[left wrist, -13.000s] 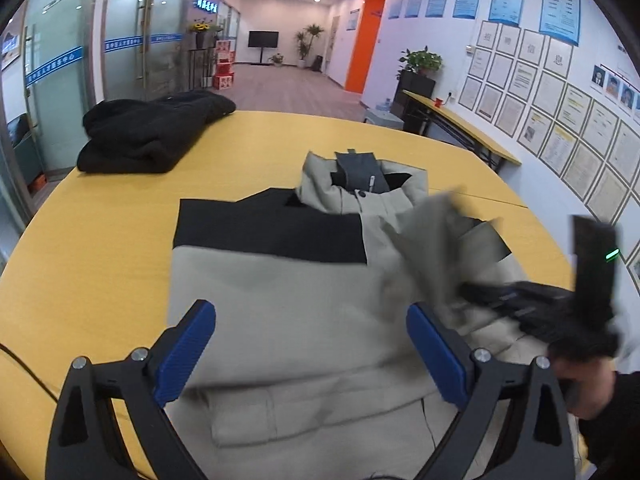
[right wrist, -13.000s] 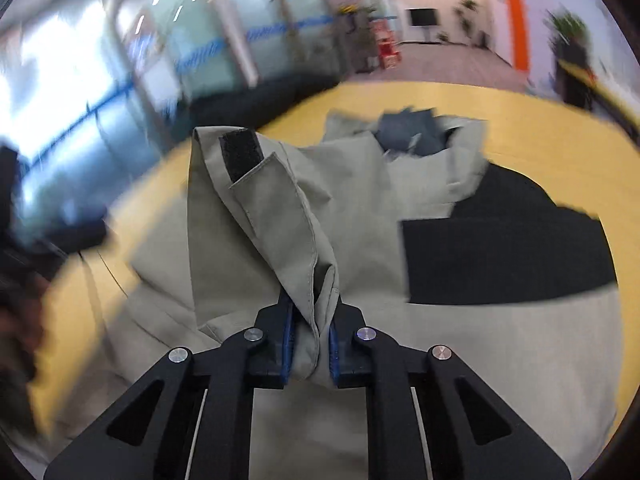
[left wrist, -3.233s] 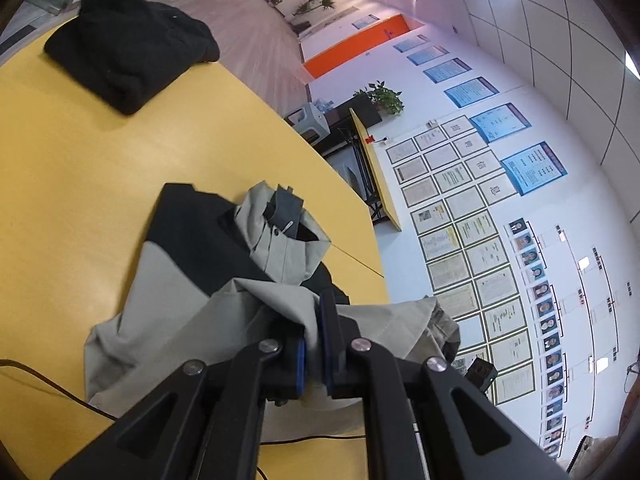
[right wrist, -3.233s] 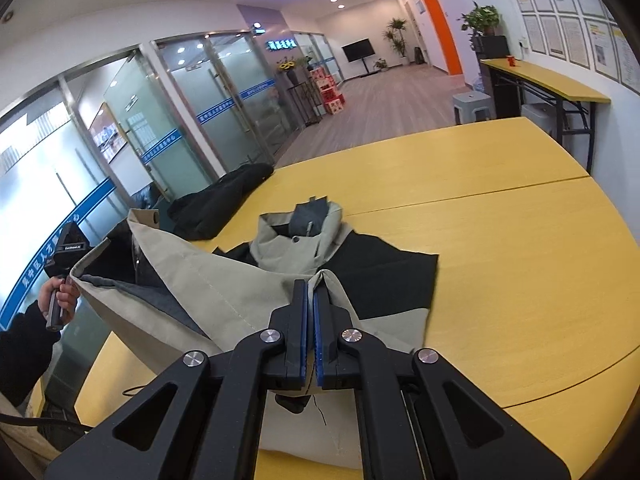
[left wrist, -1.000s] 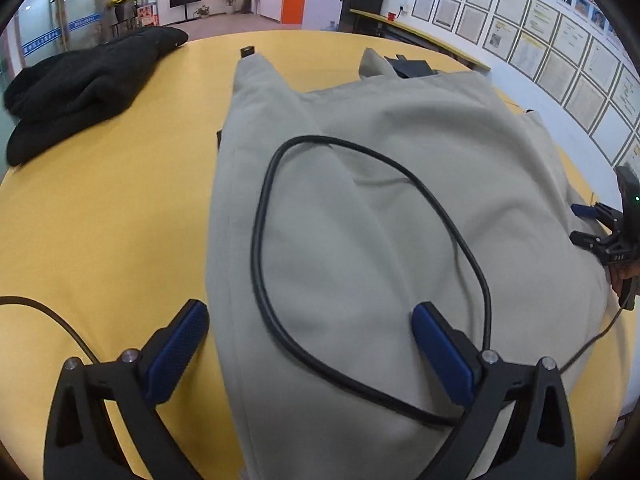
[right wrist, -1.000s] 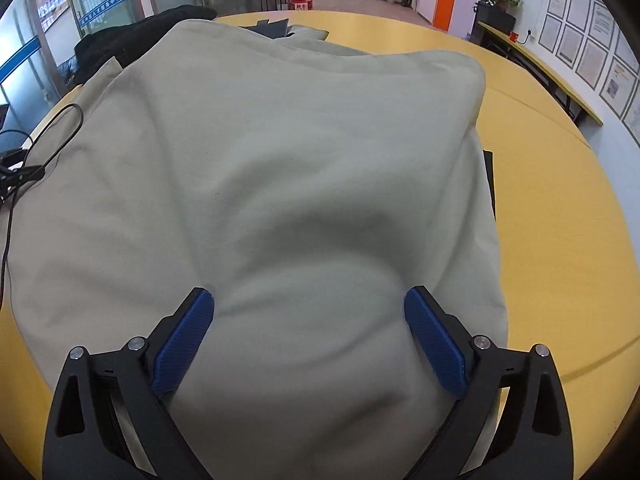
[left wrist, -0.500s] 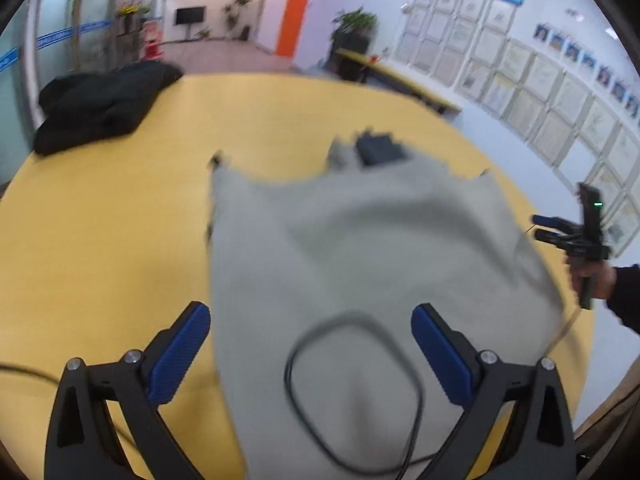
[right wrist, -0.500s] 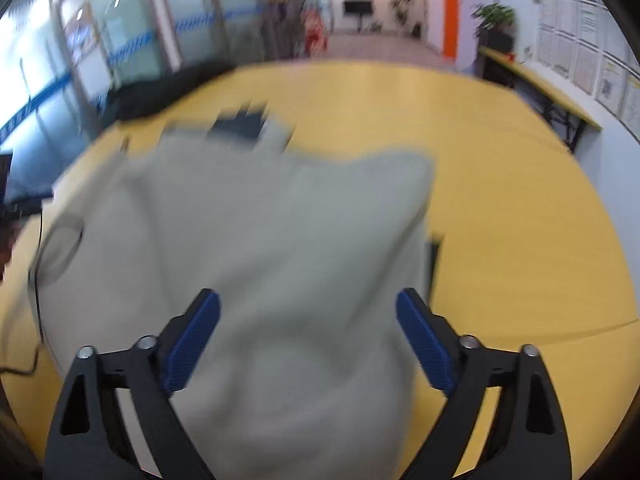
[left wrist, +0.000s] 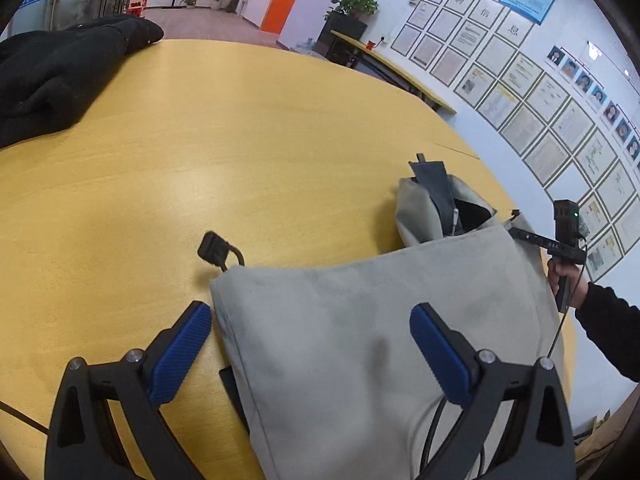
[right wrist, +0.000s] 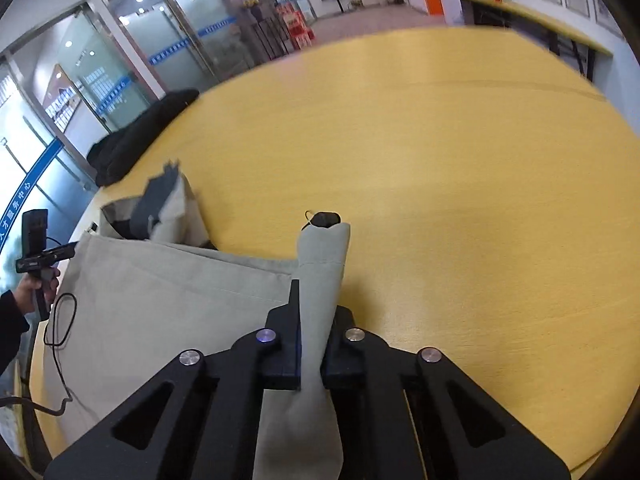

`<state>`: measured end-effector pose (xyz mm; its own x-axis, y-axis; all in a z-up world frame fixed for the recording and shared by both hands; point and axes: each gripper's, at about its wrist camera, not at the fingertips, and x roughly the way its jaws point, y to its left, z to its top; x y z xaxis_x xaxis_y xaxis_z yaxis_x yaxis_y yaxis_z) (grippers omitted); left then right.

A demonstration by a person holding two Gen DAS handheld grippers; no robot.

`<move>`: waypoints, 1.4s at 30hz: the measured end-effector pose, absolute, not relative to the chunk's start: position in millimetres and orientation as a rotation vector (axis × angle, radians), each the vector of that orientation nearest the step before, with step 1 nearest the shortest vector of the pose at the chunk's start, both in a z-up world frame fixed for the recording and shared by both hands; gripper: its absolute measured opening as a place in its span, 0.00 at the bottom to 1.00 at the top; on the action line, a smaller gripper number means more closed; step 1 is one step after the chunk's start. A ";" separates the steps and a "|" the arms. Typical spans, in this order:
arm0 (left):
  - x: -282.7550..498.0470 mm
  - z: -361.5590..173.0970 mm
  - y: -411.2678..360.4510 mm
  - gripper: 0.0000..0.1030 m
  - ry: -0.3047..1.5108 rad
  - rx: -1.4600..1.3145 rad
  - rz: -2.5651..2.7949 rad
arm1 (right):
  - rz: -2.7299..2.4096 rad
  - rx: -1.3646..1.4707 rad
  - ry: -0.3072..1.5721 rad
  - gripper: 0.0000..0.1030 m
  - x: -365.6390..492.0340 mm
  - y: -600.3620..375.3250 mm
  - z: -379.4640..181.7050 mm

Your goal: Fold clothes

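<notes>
Our right claw [right wrist: 310, 354] pinches a raised fold of the grey jacket [right wrist: 168, 304], which lies on the yellow counter [right wrist: 460, 184] ahead and to its left. Our left claw [left wrist: 310, 346] gapes wide over the same jacket.

We see a round yellow wood-grain counter [left wrist: 248, 128] carrying two garments — a grey jacket [left wrist: 360, 320] spread flat at the near edge, collar towards the middle, and a black garment [left wrist: 60, 68] heaped at the far left rim, well apart. A thin black cable [right wrist: 60, 320] loops across the jacket.
</notes>
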<state>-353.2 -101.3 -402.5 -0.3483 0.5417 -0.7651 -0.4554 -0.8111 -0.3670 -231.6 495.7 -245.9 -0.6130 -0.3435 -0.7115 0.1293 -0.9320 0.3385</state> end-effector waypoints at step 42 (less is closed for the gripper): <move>-191.2 -346.5 -26.2 0.82 0.599 -1.142 1.809 | -2.737 1.240 -0.109 0.67 -44.1 386.1 -151.6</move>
